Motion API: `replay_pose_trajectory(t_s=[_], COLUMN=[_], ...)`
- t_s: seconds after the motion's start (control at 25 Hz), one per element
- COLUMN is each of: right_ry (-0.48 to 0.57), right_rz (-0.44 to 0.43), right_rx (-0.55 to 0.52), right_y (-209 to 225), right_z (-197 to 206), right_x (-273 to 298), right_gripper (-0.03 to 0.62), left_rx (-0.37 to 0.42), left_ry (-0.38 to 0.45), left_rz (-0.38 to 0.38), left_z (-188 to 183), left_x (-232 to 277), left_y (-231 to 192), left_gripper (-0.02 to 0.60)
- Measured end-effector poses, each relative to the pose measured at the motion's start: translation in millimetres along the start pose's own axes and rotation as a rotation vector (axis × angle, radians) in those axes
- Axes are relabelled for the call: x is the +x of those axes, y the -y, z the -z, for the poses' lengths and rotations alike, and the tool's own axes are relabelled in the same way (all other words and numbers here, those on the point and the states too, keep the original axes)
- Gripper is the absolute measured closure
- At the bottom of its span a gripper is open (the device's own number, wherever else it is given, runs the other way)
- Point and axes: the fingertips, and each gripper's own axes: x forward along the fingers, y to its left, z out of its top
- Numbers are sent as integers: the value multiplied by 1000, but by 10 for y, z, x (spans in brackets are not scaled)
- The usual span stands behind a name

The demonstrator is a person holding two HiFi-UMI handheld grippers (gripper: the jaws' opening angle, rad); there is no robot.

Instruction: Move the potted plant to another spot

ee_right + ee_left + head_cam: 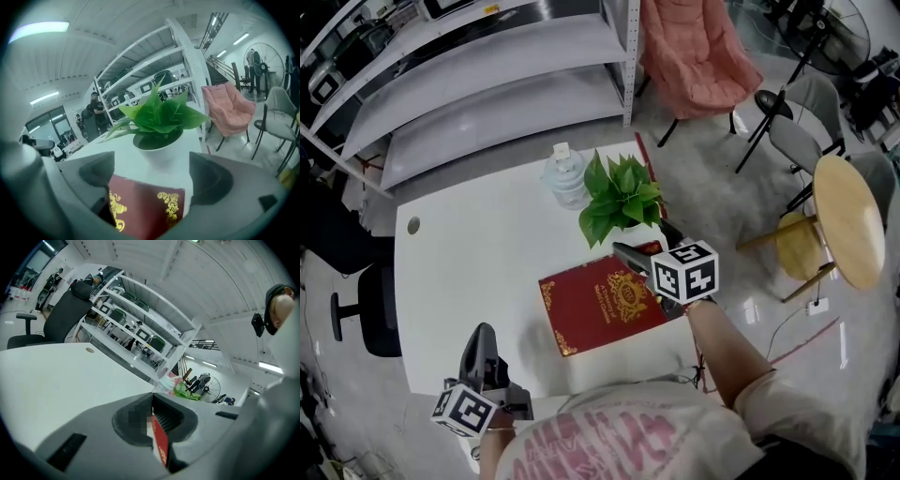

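Note:
The potted plant (619, 197), green leaves in a white pot, stands on the white table (478, 272) near its far right edge. In the right gripper view, the plant (159, 115) is straight ahead, just beyond the jaws. My right gripper (652, 244) (152, 164) is open above a red book (600, 305) (140, 206) with gold print, its jaws wide and holding nothing. At the table's near left, my left gripper (481, 345) (152, 401) is shut and holds nothing. In its view the plant (187, 391) is small and far off.
A clear water bottle (567, 178) stands just left of the plant. White shelving (487, 84) runs behind the table. A pink chair (694, 52) and a round wooden table (848, 220) stand to the right, and a black office chair (366, 314) to the left.

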Motion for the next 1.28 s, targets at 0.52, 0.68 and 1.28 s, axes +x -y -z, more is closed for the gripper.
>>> replay_pose_trajectory(t_s=[0.52,0.68,1.28], right_ry=[20,27,33], right_rz=[100,102,145], right_rx=[-150,-147,-196], right_y=[121,149,156], right_z=[-210,-262,-317], right_x=[379,464,479], right_gripper=[44,43,72], left_rx=[0,-5,-7], left_ry=[56,79,98], left_rz=[-125,-152,-206], left_z=[-35,-51,56], left_x=[-479,-586,-810], left_y=[-254,-300,-335], left_gripper=[578,577,577])
